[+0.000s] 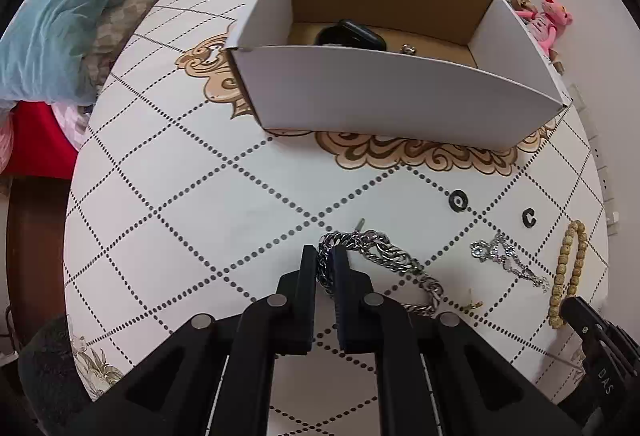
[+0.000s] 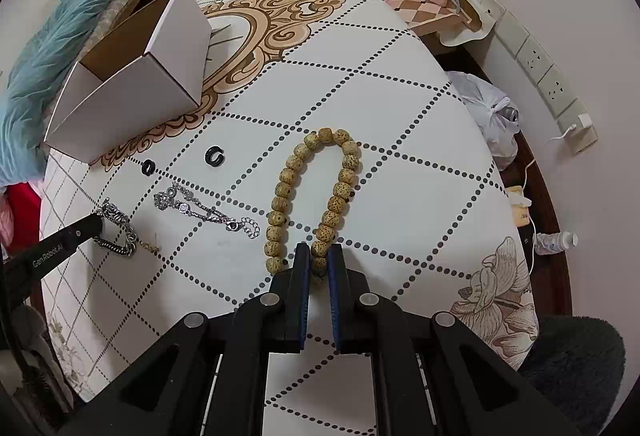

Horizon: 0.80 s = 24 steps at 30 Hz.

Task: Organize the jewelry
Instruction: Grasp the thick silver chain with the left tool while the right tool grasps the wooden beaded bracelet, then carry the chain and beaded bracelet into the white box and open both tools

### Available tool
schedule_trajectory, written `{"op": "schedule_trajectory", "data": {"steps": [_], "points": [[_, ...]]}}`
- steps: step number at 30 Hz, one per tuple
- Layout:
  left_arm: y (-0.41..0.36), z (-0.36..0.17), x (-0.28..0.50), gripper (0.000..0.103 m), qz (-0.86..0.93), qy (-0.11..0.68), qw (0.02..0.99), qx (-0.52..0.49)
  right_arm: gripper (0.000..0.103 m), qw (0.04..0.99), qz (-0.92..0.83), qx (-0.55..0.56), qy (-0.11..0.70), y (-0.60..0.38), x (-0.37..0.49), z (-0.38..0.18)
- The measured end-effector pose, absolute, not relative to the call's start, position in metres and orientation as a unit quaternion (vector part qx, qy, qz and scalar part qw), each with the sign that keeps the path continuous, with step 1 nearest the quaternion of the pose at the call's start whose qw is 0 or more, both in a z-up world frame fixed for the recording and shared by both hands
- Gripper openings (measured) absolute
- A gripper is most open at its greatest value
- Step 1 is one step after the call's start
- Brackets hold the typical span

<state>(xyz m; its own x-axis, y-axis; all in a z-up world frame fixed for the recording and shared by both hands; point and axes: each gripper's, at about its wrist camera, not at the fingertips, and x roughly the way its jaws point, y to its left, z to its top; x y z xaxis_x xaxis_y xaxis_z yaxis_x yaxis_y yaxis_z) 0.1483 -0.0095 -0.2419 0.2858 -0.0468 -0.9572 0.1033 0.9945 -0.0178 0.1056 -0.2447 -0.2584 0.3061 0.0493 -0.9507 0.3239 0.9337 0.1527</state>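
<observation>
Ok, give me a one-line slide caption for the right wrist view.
Right gripper closed on the bead bracelet on the table, left gripper at the chain, box behind.

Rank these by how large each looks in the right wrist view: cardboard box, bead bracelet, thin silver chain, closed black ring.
1. cardboard box
2. bead bracelet, though it lies nearer the camera than the box, which flatters it
3. thin silver chain
4. closed black ring

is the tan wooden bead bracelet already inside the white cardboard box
No, the tan wooden bead bracelet lies on the tablecloth, outside the white cardboard box.
</observation>
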Motion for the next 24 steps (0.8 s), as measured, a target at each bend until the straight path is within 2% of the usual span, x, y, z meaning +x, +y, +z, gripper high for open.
{"op": "schedule_trajectory", "data": {"steps": [5,12,24], "points": [[0.008,-0.230,0.136,0.005,-0.058,0.585,0.809,-0.013,0.009,0.796,-0.081,0.179,0.573,-0.251,0.104,-0.249],[0.019,-0.181,0.128,0.005,-0.083,0.554,0.828,-0.030,0.009,0.805,-0.052,0.215,0.551,-0.252,0.105,-0.222],[0.034,-0.105,0.161,0.003,-0.119,0.504,0.854,-0.052,0.009,0.834,0.039,0.233,0.498,-0.231,0.157,-0.137]]}}
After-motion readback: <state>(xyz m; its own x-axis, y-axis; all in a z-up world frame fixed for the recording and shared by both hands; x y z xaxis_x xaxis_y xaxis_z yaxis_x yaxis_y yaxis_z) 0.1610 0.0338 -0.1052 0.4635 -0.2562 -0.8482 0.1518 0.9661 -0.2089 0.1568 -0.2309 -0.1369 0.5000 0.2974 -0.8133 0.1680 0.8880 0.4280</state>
